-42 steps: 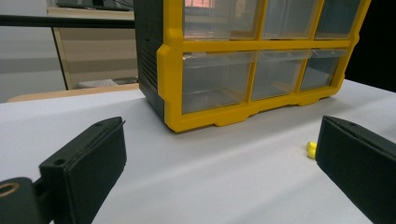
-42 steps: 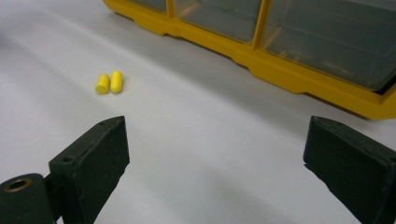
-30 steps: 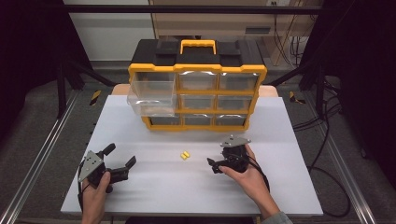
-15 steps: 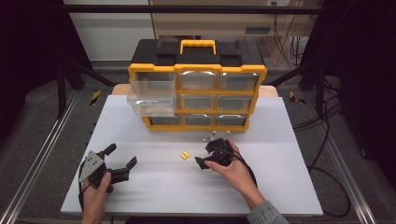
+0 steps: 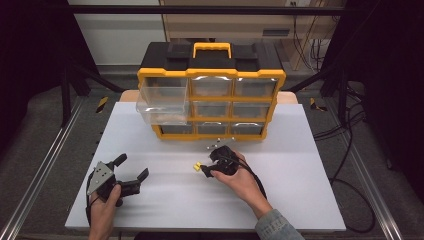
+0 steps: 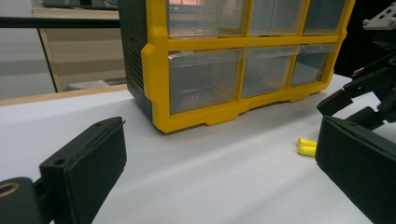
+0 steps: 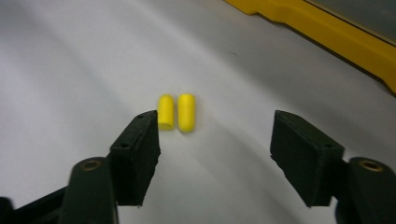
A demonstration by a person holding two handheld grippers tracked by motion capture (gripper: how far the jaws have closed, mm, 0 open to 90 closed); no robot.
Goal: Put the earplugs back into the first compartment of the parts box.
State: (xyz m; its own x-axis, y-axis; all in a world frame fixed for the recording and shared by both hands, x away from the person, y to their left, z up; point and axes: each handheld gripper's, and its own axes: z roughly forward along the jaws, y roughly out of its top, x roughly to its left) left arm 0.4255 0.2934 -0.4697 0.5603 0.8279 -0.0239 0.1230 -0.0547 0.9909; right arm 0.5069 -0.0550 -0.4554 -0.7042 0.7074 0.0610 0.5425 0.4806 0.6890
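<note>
Yellow earplugs (image 7: pixel 176 112): 2 | right gripper (image 7: pixel 215 135): closing, nothing gripped | drawer cabinet (image 5: pixel 211 90): 1

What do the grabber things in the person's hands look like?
Both are black. The left gripper has two chunky, blocky jaws, a grey three-cornered plate on top and a black cable trailing from it. The right gripper has flat, square-ended fingers with small round holes. A blue denim sleeve covers the right forearm.

two small yellow capsule-shaped pieces (image 7: pixel 176 112), lying flat side by side, touching, on white worktop (image 5: pixel 300 170), near yellow organizer front
</note>
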